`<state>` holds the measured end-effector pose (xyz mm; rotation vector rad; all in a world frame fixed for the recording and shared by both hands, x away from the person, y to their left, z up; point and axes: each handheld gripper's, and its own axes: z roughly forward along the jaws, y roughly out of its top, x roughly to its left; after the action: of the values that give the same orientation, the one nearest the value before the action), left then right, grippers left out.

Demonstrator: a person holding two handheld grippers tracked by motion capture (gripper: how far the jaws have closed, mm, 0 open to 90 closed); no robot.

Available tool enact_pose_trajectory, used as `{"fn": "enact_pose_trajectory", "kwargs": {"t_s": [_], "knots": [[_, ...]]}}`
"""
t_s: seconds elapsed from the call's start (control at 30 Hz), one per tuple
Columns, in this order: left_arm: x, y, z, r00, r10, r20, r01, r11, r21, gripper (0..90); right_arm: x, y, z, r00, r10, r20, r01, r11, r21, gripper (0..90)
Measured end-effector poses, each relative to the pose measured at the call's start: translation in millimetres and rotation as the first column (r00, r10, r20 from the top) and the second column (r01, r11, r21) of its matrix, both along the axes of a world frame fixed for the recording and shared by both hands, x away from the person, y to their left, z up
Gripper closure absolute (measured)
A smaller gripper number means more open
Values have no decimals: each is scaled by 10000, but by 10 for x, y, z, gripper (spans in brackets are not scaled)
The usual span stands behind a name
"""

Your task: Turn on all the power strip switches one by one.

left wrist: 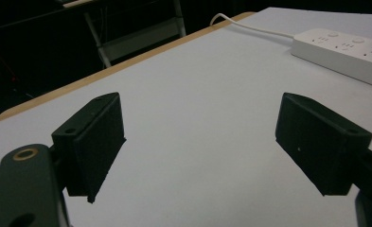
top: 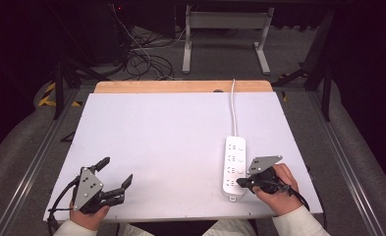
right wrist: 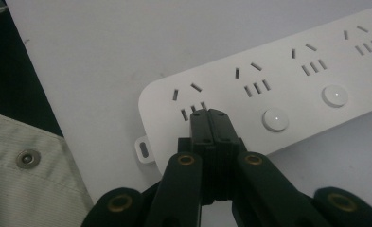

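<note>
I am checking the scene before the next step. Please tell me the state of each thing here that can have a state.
Power strip: lies flat on the table, no plug in any socket seen, white cord runs to the far edge.
Right gripper: shut, empty, tips over the end sockets of the strip; touching or not, I cannot tell.
Left gripper: open, empty, apart from the strip.

Left gripper (top: 113, 180): bare white tabletop (top: 166, 142) ahead and between its spread jaws, clear passage. Right gripper (right wrist: 208, 116): power strip (top: 234, 167) directly under closed tips; its cord (top: 233, 105) runs beyond.
</note>
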<state>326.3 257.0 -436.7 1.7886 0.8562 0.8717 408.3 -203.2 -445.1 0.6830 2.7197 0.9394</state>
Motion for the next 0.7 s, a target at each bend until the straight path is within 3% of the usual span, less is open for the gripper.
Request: {"fn": "enact_pose_trajectory", "kwargs": {"t_s": [0.7], "knots": [[5,-3,-3,10000,-2,-6,2,10000,21,167,-5,11,-40,9999,-108,-57,108,9999,48,900]]}}
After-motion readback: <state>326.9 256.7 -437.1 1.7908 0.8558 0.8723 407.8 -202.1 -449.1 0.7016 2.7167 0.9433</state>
